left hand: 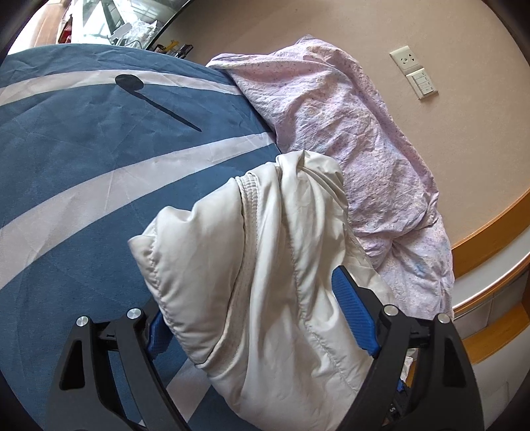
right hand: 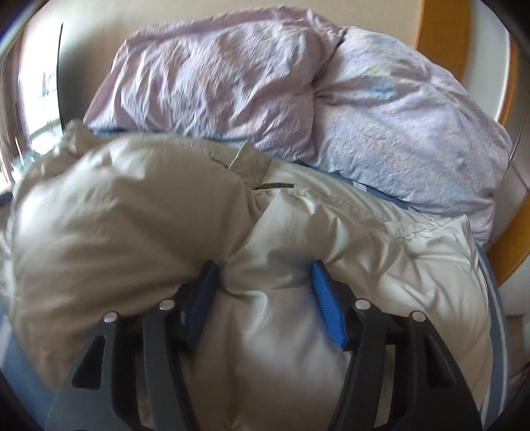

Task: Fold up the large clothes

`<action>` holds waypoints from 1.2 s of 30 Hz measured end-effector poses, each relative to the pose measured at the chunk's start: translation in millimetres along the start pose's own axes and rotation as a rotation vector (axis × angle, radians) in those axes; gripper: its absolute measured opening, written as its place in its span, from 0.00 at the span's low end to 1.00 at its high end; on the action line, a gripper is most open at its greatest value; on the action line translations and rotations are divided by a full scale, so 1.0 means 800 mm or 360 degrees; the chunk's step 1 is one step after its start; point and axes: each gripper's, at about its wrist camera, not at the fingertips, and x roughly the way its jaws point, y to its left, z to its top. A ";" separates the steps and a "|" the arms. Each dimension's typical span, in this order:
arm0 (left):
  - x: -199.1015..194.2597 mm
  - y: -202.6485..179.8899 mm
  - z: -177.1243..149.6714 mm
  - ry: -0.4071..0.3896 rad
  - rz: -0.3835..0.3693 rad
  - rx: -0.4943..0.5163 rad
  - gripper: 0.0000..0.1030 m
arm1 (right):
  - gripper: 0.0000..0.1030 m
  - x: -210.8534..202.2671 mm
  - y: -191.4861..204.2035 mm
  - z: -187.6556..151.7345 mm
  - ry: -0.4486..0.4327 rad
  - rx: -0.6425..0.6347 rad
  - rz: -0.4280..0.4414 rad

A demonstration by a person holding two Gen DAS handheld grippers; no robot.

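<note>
so the jacket (left hand: 265, 265) is a puffy cream quilted thing, all bunched up and half-folded; lying on the blue striped bed, right beside a lilac duvet

Wall: we see a plain beige wall (left hand: 331, 30) behind the bed, carrying a socket plate (left hand: 404, 60) and a switch panel (left hand: 425, 83).
Bed: we see a blue cover with white stripes (left hand: 82, 139).
Bedding: a crumpled lilac duvet (left hand: 347, 132) lies along the bed's far edge, against the wall.
Trim: we see an orange wooden ledge (left hand: 490, 228) below the wall.
Light: daylight falls on the bed.
</note>
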 end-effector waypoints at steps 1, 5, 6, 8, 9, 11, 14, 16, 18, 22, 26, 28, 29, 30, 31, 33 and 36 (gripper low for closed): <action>0.002 -0.001 0.000 -0.0001 0.0007 -0.0001 0.83 | 0.59 0.003 0.003 -0.001 0.0009 -0.0015 -0.0012; 0.009 -0.005 -0.002 -0.0012 0.0031 -0.0013 0.83 | 0.60 0.017 0.021 -0.006 0.0035 -0.0115 -0.0097; 0.011 -0.005 -0.002 -0.0018 0.0035 -0.0021 0.83 | 0.60 0.019 0.027 -0.009 0.0034 -0.0152 -0.0132; 0.012 -0.004 -0.001 -0.0025 0.0041 -0.0045 0.82 | 0.60 0.023 0.033 -0.010 0.0038 -0.0193 -0.0173; 0.013 -0.003 -0.001 -0.0029 0.0042 -0.0057 0.82 | 0.60 0.024 0.035 -0.010 0.0040 -0.0204 -0.0187; 0.013 -0.003 -0.001 -0.0043 0.0037 -0.0082 0.79 | 0.60 0.026 0.038 -0.012 0.0041 -0.0220 -0.0205; 0.009 -0.006 -0.001 -0.0072 0.0027 -0.0077 0.70 | 0.60 0.028 0.043 -0.015 0.0014 -0.0243 -0.0247; 0.004 -0.014 -0.002 -0.0102 0.0010 -0.0040 0.57 | 0.60 0.028 0.044 -0.016 0.0004 -0.0249 -0.0263; -0.004 -0.024 -0.002 -0.0135 -0.0032 0.0006 0.48 | 0.60 0.029 0.044 -0.016 -0.0002 -0.0247 -0.0262; -0.019 -0.050 -0.002 -0.0176 -0.0147 0.0109 0.34 | 0.60 0.028 0.044 -0.016 -0.0007 -0.0246 -0.0256; -0.040 -0.093 -0.010 -0.0242 -0.0351 0.0283 0.28 | 0.60 0.028 0.042 -0.013 0.0002 -0.0263 -0.0242; -0.048 -0.118 -0.016 -0.0258 -0.0459 0.0379 0.28 | 0.60 0.028 0.043 -0.012 0.0006 -0.0286 -0.0246; -0.051 -0.130 -0.019 -0.0258 -0.0520 0.0420 0.28 | 0.60 0.029 0.042 -0.011 0.0009 -0.0289 -0.0247; -0.054 -0.144 -0.024 -0.0253 -0.0599 0.0470 0.28 | 0.60 0.029 0.042 -0.010 0.0011 -0.0294 -0.0248; -0.055 -0.155 -0.028 -0.0251 -0.0636 0.0500 0.27 | 0.60 0.028 0.041 -0.009 0.0009 -0.0302 -0.0245; -0.058 -0.180 -0.039 -0.0241 -0.0730 0.0575 0.27 | 0.60 0.026 0.036 -0.007 0.0011 -0.0307 -0.0229; -0.066 -0.207 -0.049 -0.0244 -0.0820 0.0654 0.27 | 0.65 0.005 0.009 0.000 0.0030 -0.0292 -0.0139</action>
